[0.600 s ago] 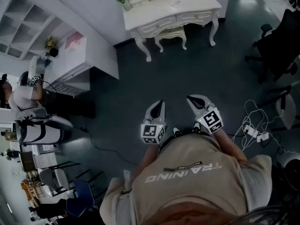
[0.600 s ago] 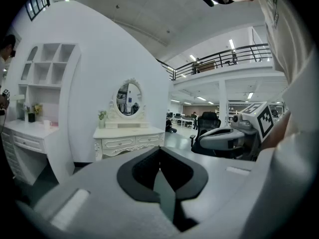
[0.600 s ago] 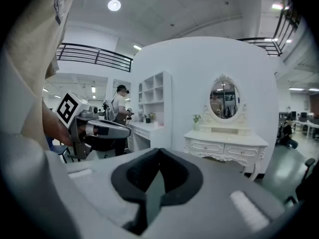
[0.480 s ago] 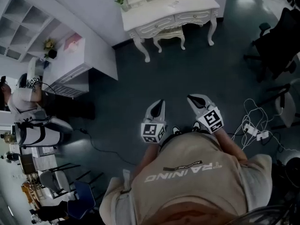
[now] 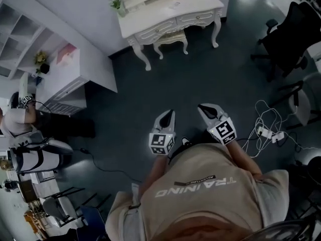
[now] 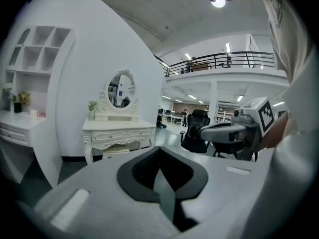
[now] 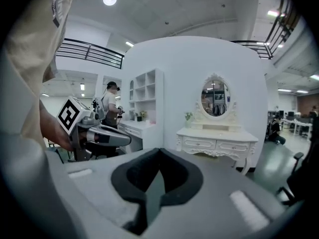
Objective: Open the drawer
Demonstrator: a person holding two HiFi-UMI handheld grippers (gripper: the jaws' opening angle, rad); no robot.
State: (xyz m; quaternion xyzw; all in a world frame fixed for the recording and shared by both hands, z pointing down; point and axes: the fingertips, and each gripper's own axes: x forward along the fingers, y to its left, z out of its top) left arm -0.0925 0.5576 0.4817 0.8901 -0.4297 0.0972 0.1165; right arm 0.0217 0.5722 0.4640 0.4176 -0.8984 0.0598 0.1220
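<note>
A white ornate dressing table (image 5: pixel 170 9) stands across the dark floor, far ahead of me. Its shallow drawers (image 5: pixel 173 23) run along the front rail and look closed. My left gripper (image 5: pixel 169 114) and right gripper (image 5: pixel 204 108) are held side by side close to my body, both shut with nothing between the jaws. In the left gripper view the dressing table (image 6: pixel 118 133) and its oval mirror (image 6: pixel 121 89) lie ahead, with the right gripper (image 6: pixel 204 132) alongside. The right gripper view shows the table (image 7: pixel 217 139), its drawers (image 7: pixel 200 144) and the left gripper (image 7: pixel 124 139).
A stool (image 5: pixel 169 38) is tucked under the dressing table. A white desk with shelves (image 5: pixel 62 69) stands at the left, with a person (image 5: pixel 17 119) beside it. Black office chairs (image 5: pixel 286 34) are at the right. Cables and a power strip (image 5: pixel 268 132) lie on the floor.
The head view has swung, so the dressing table, desk and shelves sit further left in the picture. Both grippers stay shut in the same place before my body.
</note>
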